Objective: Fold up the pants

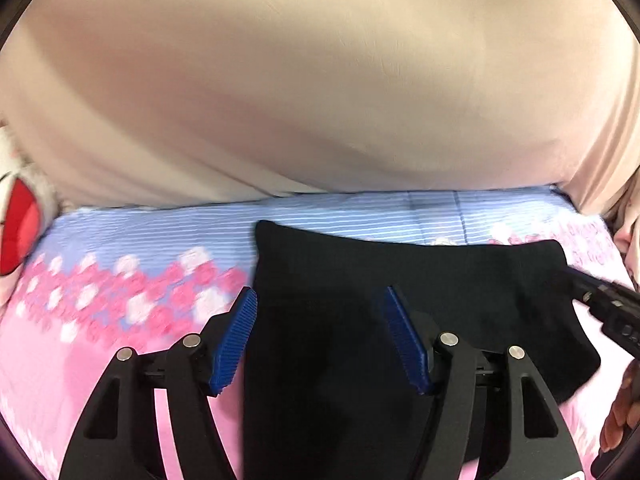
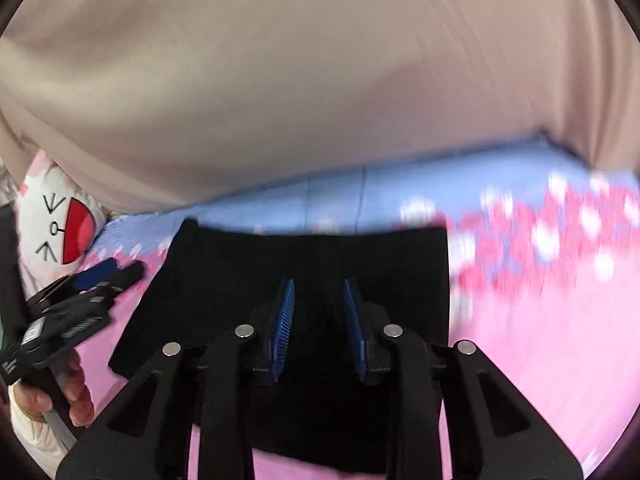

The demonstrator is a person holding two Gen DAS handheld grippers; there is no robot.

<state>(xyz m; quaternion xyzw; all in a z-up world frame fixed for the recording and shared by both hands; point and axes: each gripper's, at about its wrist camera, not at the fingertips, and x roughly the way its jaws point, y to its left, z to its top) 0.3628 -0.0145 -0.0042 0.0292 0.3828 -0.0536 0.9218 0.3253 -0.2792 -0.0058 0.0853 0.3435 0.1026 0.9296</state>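
Black pants [image 1: 360, 320] lie flat on a pink and blue flowered bedsheet [image 1: 100, 320], folded into a compact dark shape. My left gripper [image 1: 320, 300] is open, its blue pads [image 1: 236, 336] spread wide over the pants' left part, holding nothing. The right gripper shows at the right edge of the left wrist view [image 1: 608, 312]. In the right wrist view the pants [image 2: 320, 264] fill the middle. My right gripper [image 2: 318, 292] hovers over them with its blue pads [image 2: 284, 320] parted by a narrow gap, nothing between them. The left gripper [image 2: 80, 304] shows at the left.
A beige curtain or cloth [image 1: 320, 80] hangs close behind the bed's far edge. A white plush toy with a red mouth [image 2: 60, 224] sits at the far left. The bedsheet [image 2: 540, 340] extends to the right of the pants.
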